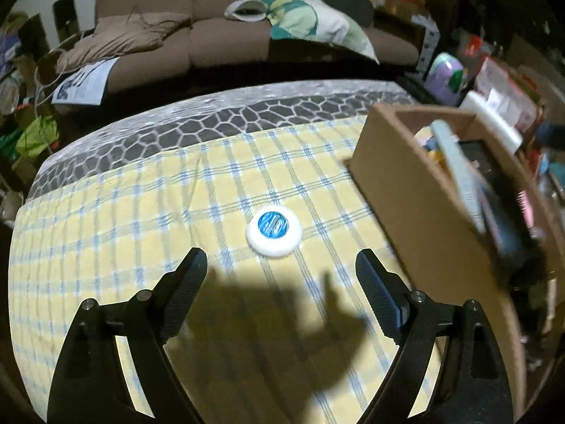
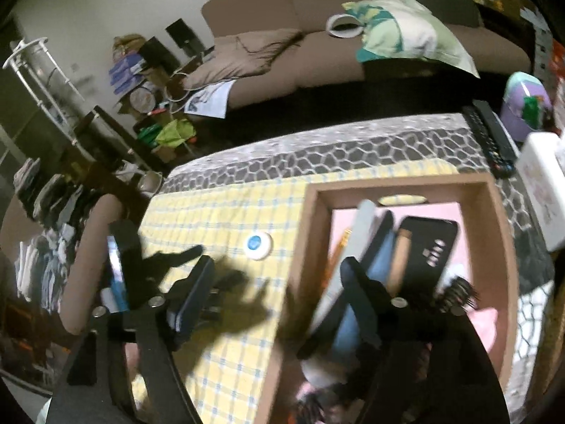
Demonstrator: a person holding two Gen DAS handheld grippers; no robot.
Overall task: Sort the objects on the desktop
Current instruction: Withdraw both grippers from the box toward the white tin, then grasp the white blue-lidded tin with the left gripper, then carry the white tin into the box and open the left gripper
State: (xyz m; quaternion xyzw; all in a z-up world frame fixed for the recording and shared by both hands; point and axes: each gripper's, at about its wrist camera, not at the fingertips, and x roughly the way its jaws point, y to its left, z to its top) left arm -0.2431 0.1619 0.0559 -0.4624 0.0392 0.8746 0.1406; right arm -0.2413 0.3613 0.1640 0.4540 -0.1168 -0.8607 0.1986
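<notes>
A white round disc with a blue centre (image 1: 274, 231) lies flat on the yellow-and-blue checked cloth (image 1: 141, 212), just beyond the tips of the left gripper (image 1: 281, 263), whose 2 black fingers are spread wide with nothing between them, the disc sitting a little right of the midline and apart from both. To the right stands a brown cardboard box (image 1: 406, 190), its near wall close to the disc but not touching; inside it are several blurred things, among them a long grey flat stick (image 2: 356, 226), a black case (image 2: 429, 247) and a dark bristly brush (image 2: 459, 291) at the near right. The right gripper (image 2: 279, 268) hangs over the box's left wall, released and holding nothing, 1 finger above the cloth, the other above the box's contents. Seen from there the disc (image 2: 258, 244) rests just left of the box wall (image 2: 310, 233). Beyond the table's patterned far edge stands a brown sofa (image 1: 219, 35) with a pillow (image 1: 317, 21).
</notes>
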